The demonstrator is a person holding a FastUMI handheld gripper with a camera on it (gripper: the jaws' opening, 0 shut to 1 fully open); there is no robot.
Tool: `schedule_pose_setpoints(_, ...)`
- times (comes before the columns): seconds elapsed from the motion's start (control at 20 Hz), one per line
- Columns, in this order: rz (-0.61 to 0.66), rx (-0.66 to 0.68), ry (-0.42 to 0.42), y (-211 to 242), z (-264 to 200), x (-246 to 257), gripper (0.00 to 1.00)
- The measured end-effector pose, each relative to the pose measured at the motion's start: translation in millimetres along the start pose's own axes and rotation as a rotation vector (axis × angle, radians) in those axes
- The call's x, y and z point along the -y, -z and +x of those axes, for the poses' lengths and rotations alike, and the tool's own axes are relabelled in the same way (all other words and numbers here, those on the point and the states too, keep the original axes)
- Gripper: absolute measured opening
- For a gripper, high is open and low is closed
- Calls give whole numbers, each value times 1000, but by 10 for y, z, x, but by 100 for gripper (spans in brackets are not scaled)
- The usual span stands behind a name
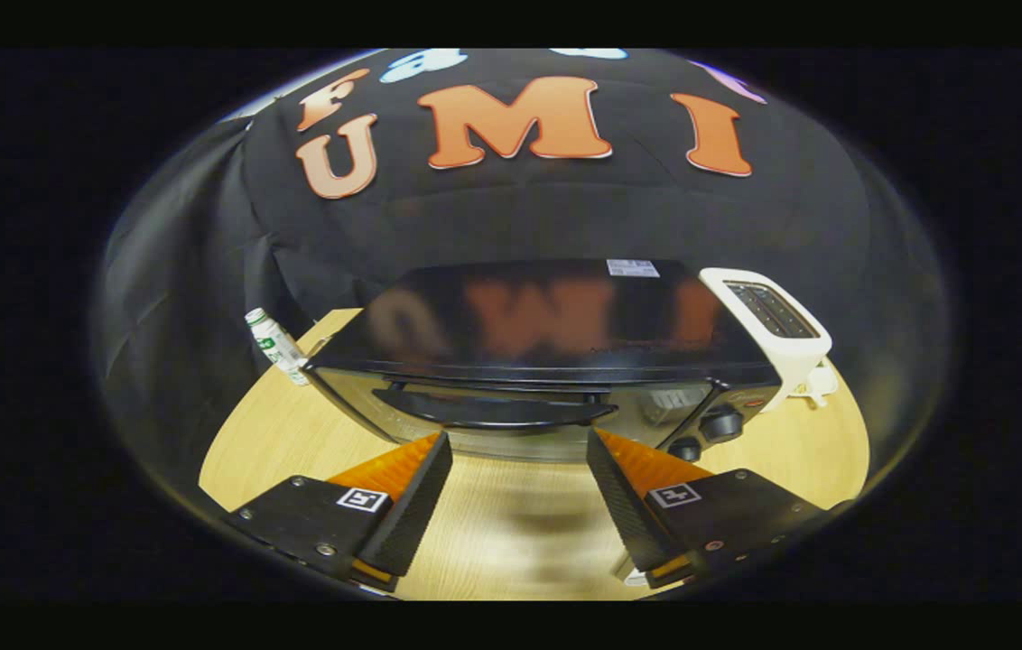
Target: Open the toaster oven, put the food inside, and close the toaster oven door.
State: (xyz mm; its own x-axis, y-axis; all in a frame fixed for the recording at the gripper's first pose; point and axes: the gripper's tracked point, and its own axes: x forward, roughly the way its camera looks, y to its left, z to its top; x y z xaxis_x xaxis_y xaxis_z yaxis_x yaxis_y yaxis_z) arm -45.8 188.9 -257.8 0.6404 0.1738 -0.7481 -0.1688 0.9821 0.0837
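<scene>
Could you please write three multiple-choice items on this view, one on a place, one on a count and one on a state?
1. Where does the white toaster stand?
A. On top of the toaster oven
B. Beside the toaster oven, at its knob end
C. Between the fingers

2. How many knobs show on the toaster oven?
A. Two
B. Four
C. None

3. What state is the toaster oven door in?
A. Hanging fully open
B. Taken off and lying on the table
C. Closed

Answers:
1. B, since it rises just past the oven's end with the knobs.
2. A, one knob sits above the other on the front panel.
3. C, the door sits flush with its handle across the front, while the gripper hangs open just short of it.
</scene>
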Motion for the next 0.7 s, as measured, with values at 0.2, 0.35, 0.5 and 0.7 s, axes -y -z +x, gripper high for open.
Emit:
schedule_pose_setpoints(0.2,-9,96,-32,-406,-395,-19,93)
schedule_pose_setpoints(0.35,-29,228,-48,-905,-713,-4,94)
schedule_pose_setpoints(0.5,-38,356,-63,-1376,-1032,-3,95)
schedule_pose_setpoints(0.7,-50,514,-73,-1915,-1508,29,95)
